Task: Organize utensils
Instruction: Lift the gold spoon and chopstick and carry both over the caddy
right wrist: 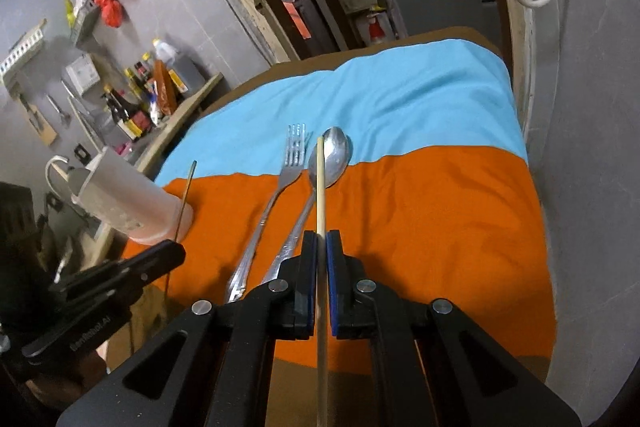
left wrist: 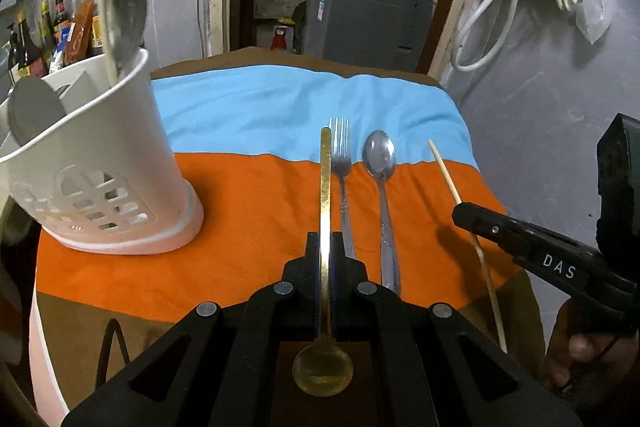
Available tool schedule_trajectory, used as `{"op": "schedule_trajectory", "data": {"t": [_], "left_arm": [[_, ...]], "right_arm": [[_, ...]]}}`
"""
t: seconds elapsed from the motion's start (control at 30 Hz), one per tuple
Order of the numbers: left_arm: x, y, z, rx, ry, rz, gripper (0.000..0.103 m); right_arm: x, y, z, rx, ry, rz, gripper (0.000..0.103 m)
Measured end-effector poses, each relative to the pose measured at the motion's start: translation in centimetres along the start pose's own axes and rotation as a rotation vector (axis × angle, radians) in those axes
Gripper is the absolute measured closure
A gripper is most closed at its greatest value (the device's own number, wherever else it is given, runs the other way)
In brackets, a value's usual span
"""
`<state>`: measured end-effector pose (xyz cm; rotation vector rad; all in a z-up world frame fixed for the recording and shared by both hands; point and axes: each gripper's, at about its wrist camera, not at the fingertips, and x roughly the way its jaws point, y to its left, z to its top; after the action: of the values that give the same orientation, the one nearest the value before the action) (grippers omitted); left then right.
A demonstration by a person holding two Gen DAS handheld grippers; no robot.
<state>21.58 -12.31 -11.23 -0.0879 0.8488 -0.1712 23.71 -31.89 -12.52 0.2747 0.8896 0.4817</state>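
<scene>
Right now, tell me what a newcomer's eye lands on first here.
The left gripper shut on a gold spoon, the right gripper shut on a wooden chopstick. Between them a fork and a steel spoon lie on the orange-and-blue cloth; a white utensil holder stands at left.

Gold spoon (left wrist: 325, 211) clamped between left gripper (left wrist: 325, 247) jaws, beside fork (left wrist: 343, 183).

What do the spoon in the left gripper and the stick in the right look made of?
Gold spoon: probably brass-toned metal, going by its thin flat handle and dull yellow sheen. Chopstick: likely bamboo or light wood; it looks pale, matte and unreflective.
</scene>
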Motion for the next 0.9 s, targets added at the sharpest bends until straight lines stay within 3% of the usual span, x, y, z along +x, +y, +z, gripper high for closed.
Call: {"op": "schedule_trajectory", "data": {"t": [0.23, 0.43, 0.7, 0.9], "left_arm": [[-3.9, 1.4, 0.0, -0.057, -0.140, -0.067, 0.101], [-7.7, 2.4, 1.0, -0.083, -0.279, -0.078, 0.101], [-12.8, 5.1, 2.9, -0.114, -0.411, -0.063, 0.101], [-15.9, 10.1, 4.7, -0.183, -0.521, -0.063, 0.101]], "right_arm": [[-2.7, 2.6, 0.4, -0.025, -0.186, 0.094, 0.100], [-4.2, 6.5, 1.1, -0.088, -0.328, 0.165, 0.100], [-5.0, 12.5, 3.7, -0.155, -0.468, 0.323, 0.100], [-3.7, 16.4, 6.1, -0.154, -0.529, 0.454, 0.100]]}}
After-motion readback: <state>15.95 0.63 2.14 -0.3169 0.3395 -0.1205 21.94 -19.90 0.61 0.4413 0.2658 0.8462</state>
